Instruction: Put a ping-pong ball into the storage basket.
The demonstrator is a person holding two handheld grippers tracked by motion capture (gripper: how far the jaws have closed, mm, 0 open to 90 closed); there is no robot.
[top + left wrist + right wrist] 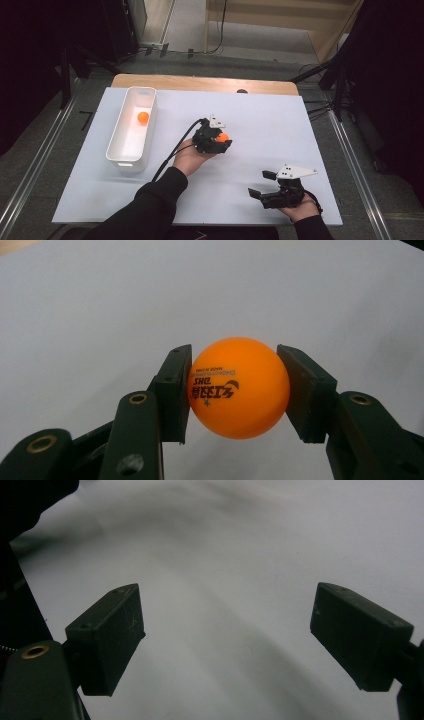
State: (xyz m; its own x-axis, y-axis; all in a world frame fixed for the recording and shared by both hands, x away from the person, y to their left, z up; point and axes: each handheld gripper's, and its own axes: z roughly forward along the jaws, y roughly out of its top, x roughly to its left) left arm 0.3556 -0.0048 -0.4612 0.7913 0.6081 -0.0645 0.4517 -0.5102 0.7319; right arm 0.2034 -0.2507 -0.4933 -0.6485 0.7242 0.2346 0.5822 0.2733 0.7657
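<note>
Orange ball [238,388] — between left gripper [234,390] fingers [172,390]

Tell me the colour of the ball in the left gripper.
Orange ball, dark print; clearest in the left gripper view.

Orange DHS ball [238,388], clamped betw. tongs, off table

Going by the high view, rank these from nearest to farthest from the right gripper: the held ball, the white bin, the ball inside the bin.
From the right gripper, at the table's near right:
1. Held ball, mid-table in the left gripper, up and to the left.
2. White bin, at the table's left side; its near end comes closest.
3. Ball in the bin, toward the bin's far end.
</note>
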